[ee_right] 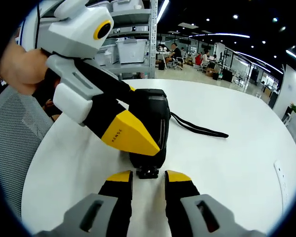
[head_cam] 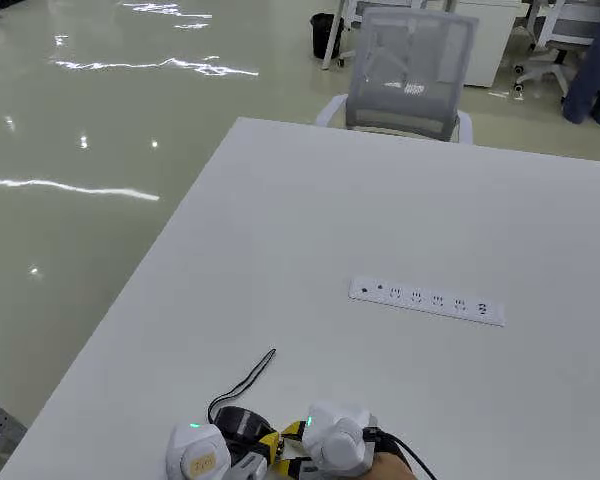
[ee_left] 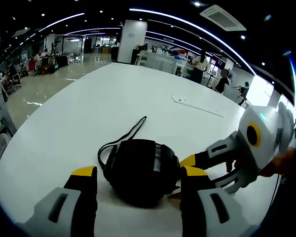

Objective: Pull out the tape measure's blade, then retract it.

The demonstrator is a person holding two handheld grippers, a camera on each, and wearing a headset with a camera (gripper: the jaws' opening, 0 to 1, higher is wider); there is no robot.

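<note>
The tape measure (head_cam: 242, 424) sits on the table (head_cam: 380, 200) at its near edge. The left gripper (ee_left: 138, 174) comes in from the tape measure's left, one jaw against each side of the case. The right gripper (ee_right: 149, 177) is on its right, jaws flanking the blade's hook (ee_right: 148, 173). The wrist strap (head_cam: 245, 380) trails away behind the tape measure. Farther behind and to its right lies a power strip (head_cam: 425, 300). Well behind that, past the table's far edge, stands an office chair (head_cam: 405, 75).

The bench (head_cam: 380, 220) is reading as smooth, matt white. The tape measure (ee_left: 140, 170) is showing black plastic with a dull sheen, and its strap (ee_right: 197, 129) is looking like woven cloth. The left claw (ee_left: 138, 174) and right claw (ee_right: 149, 177) are wearing matt yellow and grey plastic. The floor (head_cam: 100, 120) is gleaming glossy.
</note>
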